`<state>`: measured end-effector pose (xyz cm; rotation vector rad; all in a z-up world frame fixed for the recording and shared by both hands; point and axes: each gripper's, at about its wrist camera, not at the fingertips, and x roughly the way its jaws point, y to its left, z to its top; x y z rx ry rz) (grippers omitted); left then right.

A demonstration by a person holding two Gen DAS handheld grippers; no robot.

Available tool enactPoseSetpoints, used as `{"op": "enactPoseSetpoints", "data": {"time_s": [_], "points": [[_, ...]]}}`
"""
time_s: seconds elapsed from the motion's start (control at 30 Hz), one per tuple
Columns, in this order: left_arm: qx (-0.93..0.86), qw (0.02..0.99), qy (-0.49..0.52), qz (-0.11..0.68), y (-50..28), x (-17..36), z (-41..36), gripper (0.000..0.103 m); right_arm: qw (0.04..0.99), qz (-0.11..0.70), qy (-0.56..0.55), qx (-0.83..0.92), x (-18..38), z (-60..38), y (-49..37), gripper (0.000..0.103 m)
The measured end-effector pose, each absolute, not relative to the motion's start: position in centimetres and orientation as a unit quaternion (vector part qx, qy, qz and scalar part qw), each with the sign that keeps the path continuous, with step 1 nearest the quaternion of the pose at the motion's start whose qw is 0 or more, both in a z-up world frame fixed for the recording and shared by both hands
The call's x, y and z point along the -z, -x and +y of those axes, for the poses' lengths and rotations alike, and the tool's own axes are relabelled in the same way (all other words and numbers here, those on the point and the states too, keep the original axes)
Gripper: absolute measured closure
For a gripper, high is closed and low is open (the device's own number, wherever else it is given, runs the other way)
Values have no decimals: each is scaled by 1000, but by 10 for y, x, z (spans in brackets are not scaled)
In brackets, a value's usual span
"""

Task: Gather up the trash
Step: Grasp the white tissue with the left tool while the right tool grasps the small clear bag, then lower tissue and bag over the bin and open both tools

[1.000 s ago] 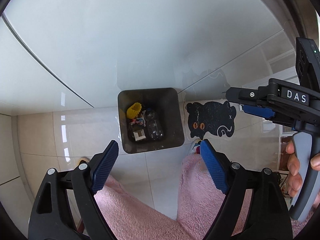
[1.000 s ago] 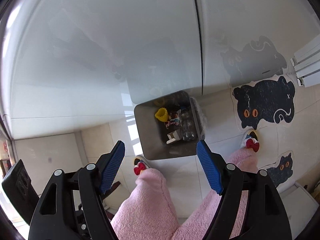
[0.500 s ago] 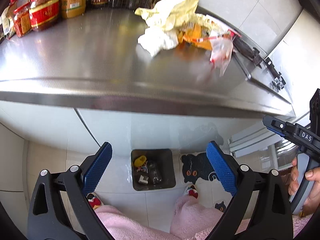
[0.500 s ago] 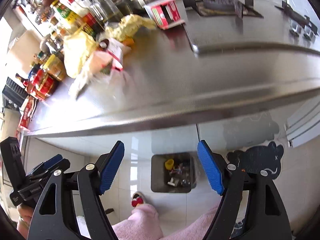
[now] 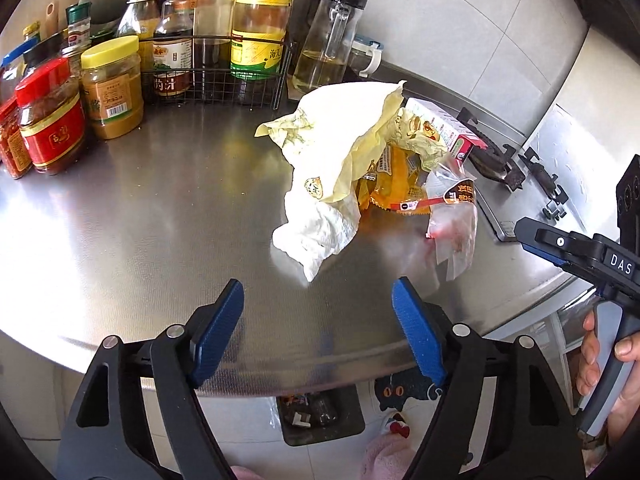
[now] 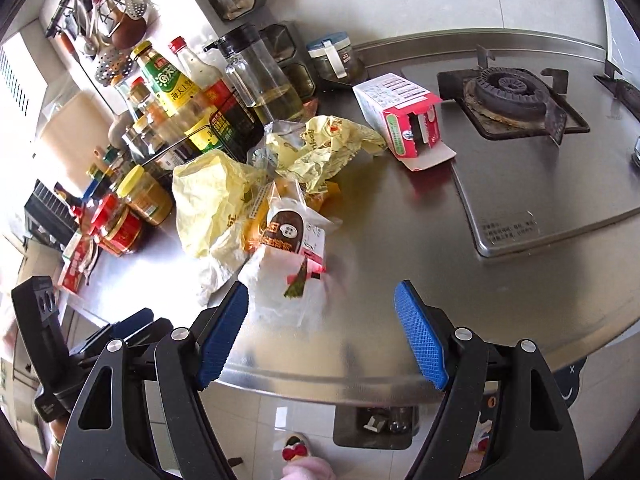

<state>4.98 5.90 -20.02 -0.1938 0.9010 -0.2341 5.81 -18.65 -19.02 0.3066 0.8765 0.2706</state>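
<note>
Lying beyond hand-held gripper [image 5: 318,304]: wrappers [image 5: 352,168]

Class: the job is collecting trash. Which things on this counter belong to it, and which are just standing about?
Job: yellow wrapper; white tissue; orange packet; clear plastic bag; opened carton; bin.

Standing about: sauce jars; bottles; stove.

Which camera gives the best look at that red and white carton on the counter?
The right wrist view: the carton lies fully visible, open flap toward the camera. In the left wrist view only part of it peeks out behind the yellow wrapper.
</note>
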Motion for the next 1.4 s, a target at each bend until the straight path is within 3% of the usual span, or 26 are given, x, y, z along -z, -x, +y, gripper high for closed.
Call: {"op": "enactPoseSetpoints", "data": {"time_s": [0.53, 0.57, 0.63, 0.67, 0.73, 0.8, 1.4], "points": [[139, 882, 83, 443, -94, 226, 53, 52, 856, 474, -153, -136, 217, -163, -102, 29], [140, 883, 79, 441, -96, 226, 52, 56, 856, 477, -149, -136, 219, -161, -104, 33], [145, 881, 71, 444, -99, 227, 49, 83, 853, 485, -138, -134, 222, -158, -104, 57], [145, 881, 65, 446, -100, 228, 48, 89, 853, 488, -131, -130, 224, -157, -104, 65], [145, 882, 59, 445, -99, 228, 45, 94, 854, 490, -122, -125, 225, -157, -102, 87], [145, 884, 54, 441, -95, 225, 43, 97, 856, 488, -119, -121, 223, -160, -98, 98], [154, 898, 33, 410, 5, 170, 30, 99, 865, 464, -110, -155, 187, -188, -17, 99]]}}
